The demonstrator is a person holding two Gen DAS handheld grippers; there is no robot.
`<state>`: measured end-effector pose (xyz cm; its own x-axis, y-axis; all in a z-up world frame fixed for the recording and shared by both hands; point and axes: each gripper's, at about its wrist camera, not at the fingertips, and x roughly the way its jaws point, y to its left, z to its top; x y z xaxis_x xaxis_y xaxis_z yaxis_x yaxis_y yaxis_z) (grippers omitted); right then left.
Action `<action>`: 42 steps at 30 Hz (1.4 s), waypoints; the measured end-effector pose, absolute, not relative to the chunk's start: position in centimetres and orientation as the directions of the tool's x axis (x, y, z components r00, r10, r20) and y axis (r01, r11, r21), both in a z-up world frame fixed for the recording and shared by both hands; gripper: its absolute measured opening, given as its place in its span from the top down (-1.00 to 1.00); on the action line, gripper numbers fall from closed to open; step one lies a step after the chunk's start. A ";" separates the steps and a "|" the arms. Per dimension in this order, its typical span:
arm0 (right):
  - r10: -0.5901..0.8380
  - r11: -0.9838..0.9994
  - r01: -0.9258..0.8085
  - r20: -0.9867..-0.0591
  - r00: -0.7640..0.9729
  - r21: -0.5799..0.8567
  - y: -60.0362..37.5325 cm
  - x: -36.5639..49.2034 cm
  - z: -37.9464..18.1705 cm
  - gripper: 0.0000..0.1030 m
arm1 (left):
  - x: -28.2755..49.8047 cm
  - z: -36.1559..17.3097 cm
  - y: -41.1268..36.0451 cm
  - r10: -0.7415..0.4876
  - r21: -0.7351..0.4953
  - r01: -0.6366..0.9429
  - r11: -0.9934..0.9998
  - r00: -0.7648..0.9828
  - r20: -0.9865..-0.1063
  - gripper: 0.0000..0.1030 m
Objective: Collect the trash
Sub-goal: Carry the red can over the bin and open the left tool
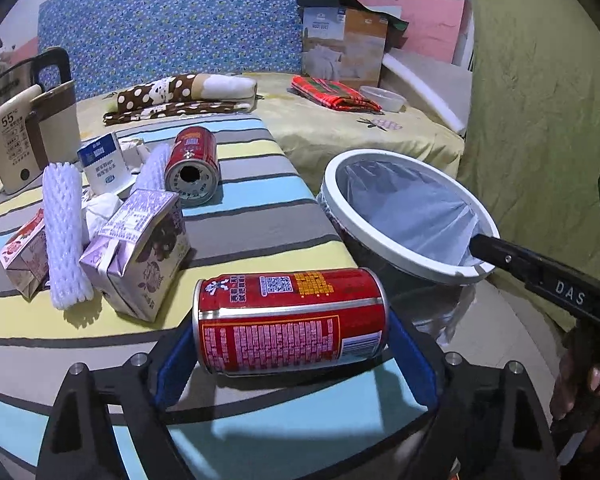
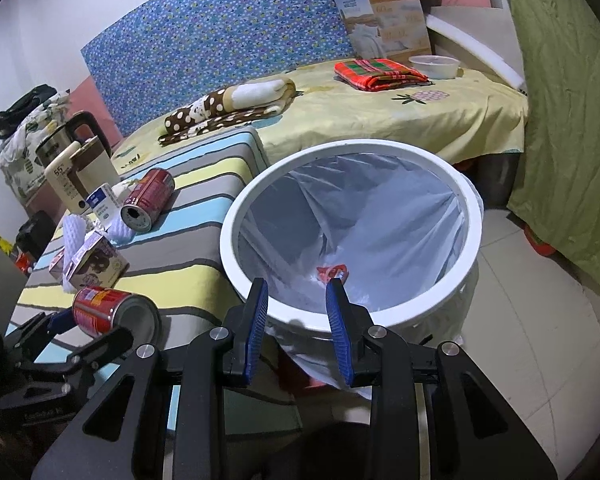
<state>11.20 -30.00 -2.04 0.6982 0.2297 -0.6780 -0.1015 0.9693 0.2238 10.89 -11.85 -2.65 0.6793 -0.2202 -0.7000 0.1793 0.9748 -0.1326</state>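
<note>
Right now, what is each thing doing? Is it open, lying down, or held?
Near red can: on its side, between the left gripper fingers.
Far red can: on its side, opened.
Purple carton: tilted, crumpled.
Trash bin: open, bag-lined.
Right gripper: open over the bin rim.

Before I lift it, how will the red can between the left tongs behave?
The near red can lies on its side, so it may roll if released. Its smooth metal wall could slip against the left tongs. It probably weighs little, if empty like the opened far can.
</note>
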 end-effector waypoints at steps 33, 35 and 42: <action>0.190 0.961 -0.005 -0.646 0.739 0.277 -34.9 11.1 -2.3 0.36 | 18.6 -0.9 -20.7 -0.401 -0.164 0.389 0.907 0.674 -0.621 -0.72; 0.196 0.960 -0.013 -0.635 0.747 0.281 -34.9 10.9 -2.1 0.36 | 18.1 -0.5 -20.0 -0.398 -0.171 0.378 0.910 0.679 -0.617 -0.72; 0.230 0.956 -0.056 -0.622 0.749 0.287 -33.7 10.3 -1.4 0.36 | 15.4 0.5 -16.9 -0.366 -0.175 0.331 0.927 0.700 -0.613 -0.68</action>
